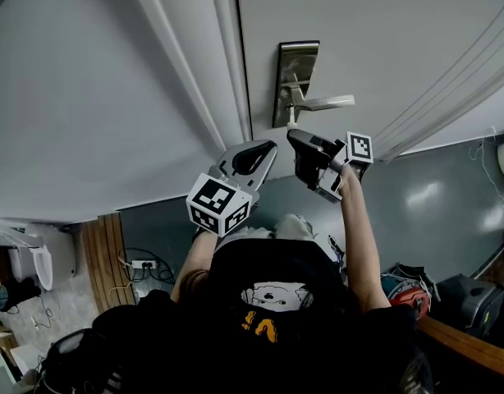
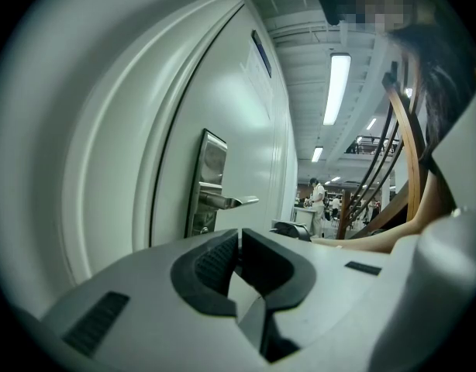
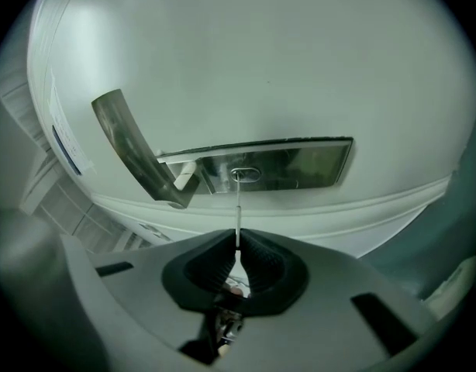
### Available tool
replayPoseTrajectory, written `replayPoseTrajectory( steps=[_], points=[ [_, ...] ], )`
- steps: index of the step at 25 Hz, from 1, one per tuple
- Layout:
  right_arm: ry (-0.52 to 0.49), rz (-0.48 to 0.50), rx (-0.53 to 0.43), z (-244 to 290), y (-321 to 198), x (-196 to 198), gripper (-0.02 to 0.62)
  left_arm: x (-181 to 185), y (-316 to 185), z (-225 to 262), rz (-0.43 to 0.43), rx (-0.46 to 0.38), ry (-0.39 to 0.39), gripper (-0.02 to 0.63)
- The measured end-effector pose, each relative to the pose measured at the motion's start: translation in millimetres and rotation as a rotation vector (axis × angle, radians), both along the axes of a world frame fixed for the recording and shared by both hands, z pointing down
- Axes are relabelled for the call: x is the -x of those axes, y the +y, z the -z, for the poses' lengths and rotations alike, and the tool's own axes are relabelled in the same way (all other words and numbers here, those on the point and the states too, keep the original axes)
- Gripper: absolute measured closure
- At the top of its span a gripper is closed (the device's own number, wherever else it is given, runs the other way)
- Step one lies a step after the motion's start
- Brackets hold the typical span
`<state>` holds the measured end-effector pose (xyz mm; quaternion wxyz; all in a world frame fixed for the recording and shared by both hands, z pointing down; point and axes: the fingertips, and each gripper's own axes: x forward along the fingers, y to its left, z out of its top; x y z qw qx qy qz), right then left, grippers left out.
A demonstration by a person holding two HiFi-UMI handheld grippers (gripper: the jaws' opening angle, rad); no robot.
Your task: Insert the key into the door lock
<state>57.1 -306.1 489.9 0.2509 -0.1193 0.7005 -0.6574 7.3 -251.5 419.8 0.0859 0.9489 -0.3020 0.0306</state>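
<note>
A steel lock plate (image 1: 297, 80) with a lever handle (image 1: 322, 103) sits on the white door (image 1: 375, 31). My right gripper (image 3: 238, 242) is shut on a thin key (image 3: 238, 211), held edge-on. The key's tip reaches the keyhole (image 3: 244, 175) in the lock plate (image 3: 308, 161), beside the lever handle (image 3: 133, 149). In the head view the right gripper (image 1: 300, 142) is right below the plate. My left gripper (image 1: 250, 159) hovers beside it to the left, near the door's edge. The left gripper (image 2: 239, 239) is shut with nothing in it, and the plate (image 2: 209, 169) lies ahead to its left.
The door frame (image 1: 223, 72) and a white wall (image 1: 88, 97) stand left of the lock. A curtain (image 1: 457, 80) hangs at the right. On the floor are a power strip (image 1: 144, 263) and bags (image 1: 408, 290). A wooden stair rail (image 2: 408, 146) rises behind.
</note>
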Motion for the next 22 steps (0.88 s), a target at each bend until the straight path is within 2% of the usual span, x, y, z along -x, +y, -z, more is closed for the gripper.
replayPoseTrajectory(
  steps=[3, 10, 13, 17, 22],
  points=[
    [-0.023, 0.035, 0.007, -1, -1, 1, 0.58, -1, 0, -3, 0.002, 0.006, -0.007, 0.584],
    [0.037, 0.03, -0.023, -1, -1, -2, 0.58, 1, -4, -3, 0.023, 0.014, -0.014, 0.584],
    [0.035, 0.008, -0.021, 1, -2, -7, 0.578, 1, -4, -3, 0.03, 0.018, -0.02, 0.584],
    [0.031, -0.07, -0.007, 1, -5, -24, 0.575, 1, -2, -5, 0.032, 0.03, -0.038, 0.584],
    [-0.011, -0.098, 0.019, 2, -6, -19, 0.574, -1, -2, -3, 0.035, 0.036, -0.046, 0.584]
  ],
)
